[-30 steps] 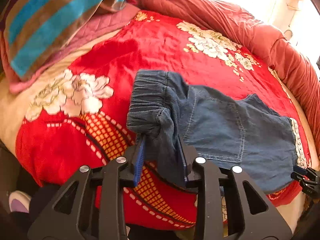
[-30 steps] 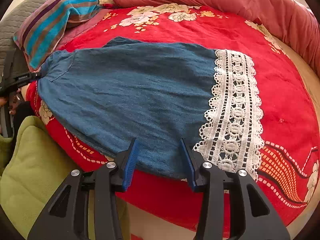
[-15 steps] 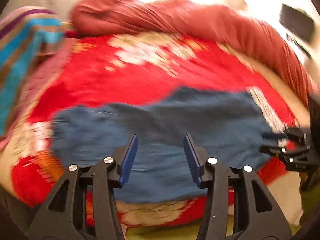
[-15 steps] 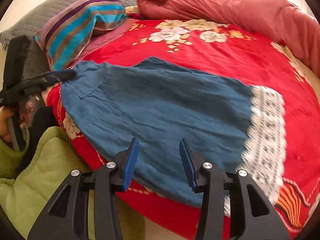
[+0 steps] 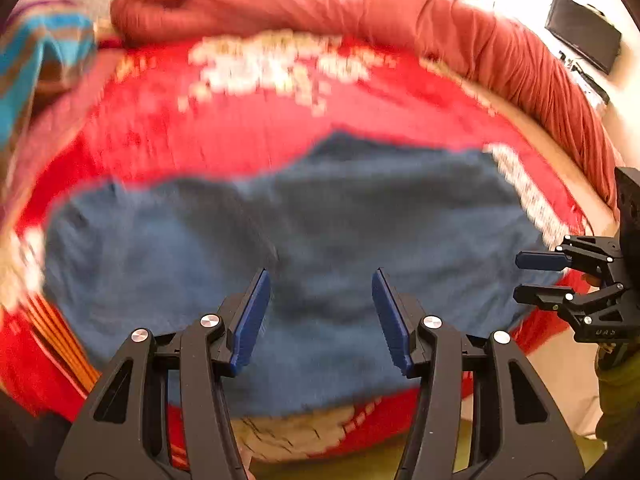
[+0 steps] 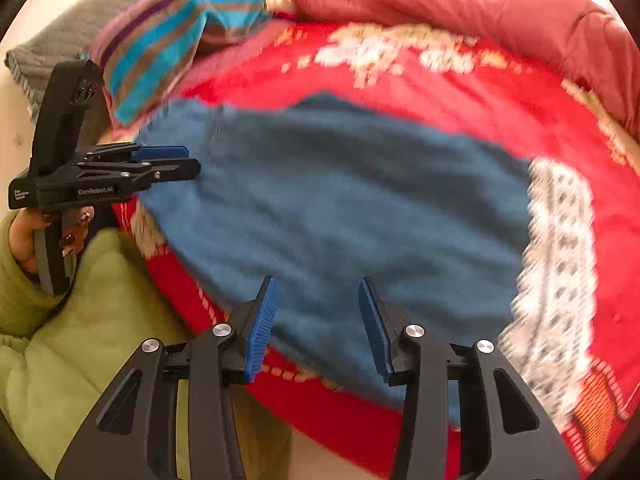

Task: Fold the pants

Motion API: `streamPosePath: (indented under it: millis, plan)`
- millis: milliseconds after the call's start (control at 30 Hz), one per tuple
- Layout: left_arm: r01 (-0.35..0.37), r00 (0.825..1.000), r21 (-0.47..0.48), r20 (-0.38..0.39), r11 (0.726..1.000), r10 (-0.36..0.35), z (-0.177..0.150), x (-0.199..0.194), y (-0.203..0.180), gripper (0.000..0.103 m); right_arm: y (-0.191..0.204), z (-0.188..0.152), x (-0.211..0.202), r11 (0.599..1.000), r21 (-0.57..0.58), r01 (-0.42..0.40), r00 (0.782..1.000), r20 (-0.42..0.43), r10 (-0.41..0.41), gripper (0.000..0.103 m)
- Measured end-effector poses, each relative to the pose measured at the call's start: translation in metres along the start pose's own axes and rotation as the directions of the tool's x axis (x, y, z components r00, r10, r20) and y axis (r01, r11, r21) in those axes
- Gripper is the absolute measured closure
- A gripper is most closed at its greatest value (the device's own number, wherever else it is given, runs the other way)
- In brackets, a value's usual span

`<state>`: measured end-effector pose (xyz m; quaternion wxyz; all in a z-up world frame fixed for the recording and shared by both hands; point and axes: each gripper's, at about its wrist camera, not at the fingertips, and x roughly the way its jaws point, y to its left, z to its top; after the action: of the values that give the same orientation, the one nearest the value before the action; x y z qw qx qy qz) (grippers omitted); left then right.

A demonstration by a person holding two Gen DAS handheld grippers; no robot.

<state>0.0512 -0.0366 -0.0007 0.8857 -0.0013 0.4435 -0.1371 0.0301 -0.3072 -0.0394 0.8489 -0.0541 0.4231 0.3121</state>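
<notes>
Blue denim pants (image 5: 320, 220) with a white lace hem (image 6: 560, 260) lie spread flat on a red flowered blanket (image 5: 240, 120), waist to the left and hem to the right. My left gripper (image 5: 320, 276) hovers over the pants' near middle, its jaws opening with nothing between them. In the right wrist view the pants (image 6: 340, 200) fill the middle, and the left gripper (image 6: 192, 160) sits by the waist corner. My right gripper (image 6: 318, 282) stands open above the near edge, gripping nothing. It also shows at the right of the left wrist view, right gripper (image 5: 518, 276), near the hem.
A striped pillow (image 6: 172, 40) and a grey quilted cover (image 6: 60, 36) lie at the back left. A rolled rust-red quilt (image 6: 480, 4) runs along the far and right sides of the bed. A person's green sleeve and jacket (image 6: 80, 340) are at the near left.
My left gripper let go of the bunched waistband, opened and swung right over the pants, which now lie flat. The right gripper drew back slightly, still open.
</notes>
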Motion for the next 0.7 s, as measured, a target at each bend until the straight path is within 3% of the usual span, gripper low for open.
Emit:
streamPosePath:
  millis: [167,333,567,633,667,700]
  plan:
    - [-0.017,1.0,0.022,0.024,1.0,0.016,0.053,0.011,0.003,0.058,-0.015,0.016,0.007,1.0,0.009,0.03,1.0,0.009,-0.03,0.062]
    - [0.068,0.994,0.01,-0.089,0.998,-0.067,0.093,0.064,0.012,0.058,-0.035,0.016,0.021,0.997,0.069,0.039,0.999,-0.018,-0.038,0.062]
    - [0.17,0.963,-0.051,-0.203,0.984,-0.177,0.1,0.122,0.02,0.06,-0.045,-0.001,0.026,0.993,0.115,0.015,1.0,-0.026,-0.013,0.062]
    - [0.208,0.954,-0.063,-0.208,0.976,-0.216,0.096,0.128,0.016,0.08,-0.046,-0.001,0.027,0.993,0.119,0.009,1.0,-0.028,-0.006,0.062]
    - [0.205,0.956,-0.05,-0.205,0.978,-0.211,0.095,0.128,0.011,0.098,-0.046,-0.001,0.028,0.993,0.118,0.01,1.0,-0.031,-0.006,0.062]
    - [0.196,0.96,-0.044,-0.196,0.98,-0.201,0.096,0.127,0.009,0.098,-0.046,-0.001,0.029,0.993,0.115,0.012,0.999,-0.032,-0.008,0.062]
